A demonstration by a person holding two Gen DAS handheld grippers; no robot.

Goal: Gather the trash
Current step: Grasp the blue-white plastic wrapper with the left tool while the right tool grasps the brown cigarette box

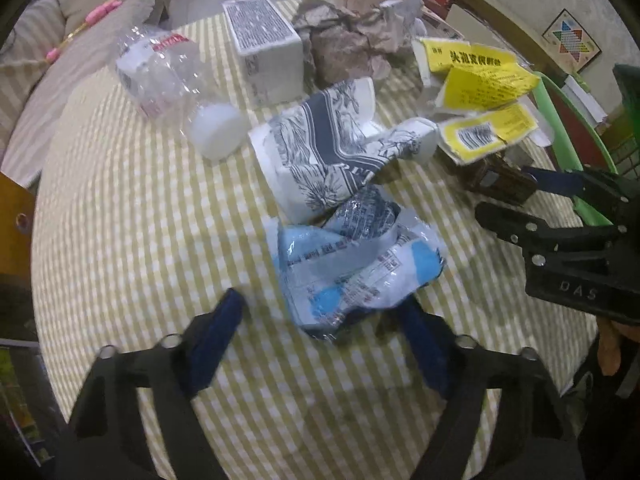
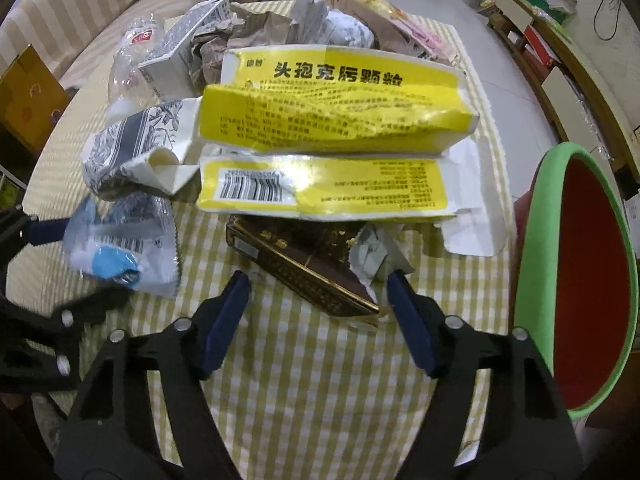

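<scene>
Trash lies on a yellow checked tablecloth [image 1: 140, 240]. My left gripper [image 1: 324, 312] is open, its fingers either side of a crumpled blue-and-white plastic wrapper [image 1: 352, 264], also in the right wrist view [image 2: 120, 244]. My right gripper [image 2: 320, 284] is open around the near end of a dark brown and gold box [image 2: 304, 268]; it shows in the left wrist view [image 1: 516, 192] at the same box [image 1: 496, 180]. A torn yellow medicine carton [image 2: 328, 136] lies just behind. A green-rimmed bin with a red inside [image 2: 580, 272] stands at the right.
Also on the table are a crushed clear bottle [image 1: 160, 72], a white printed box [image 1: 264, 48], crumpled brown paper [image 1: 344, 44] and a blue-patterned paper cup [image 1: 324, 148]. A striped sofa [image 1: 48, 64] is at the left, and shelves [image 2: 560, 60] run along the right wall.
</scene>
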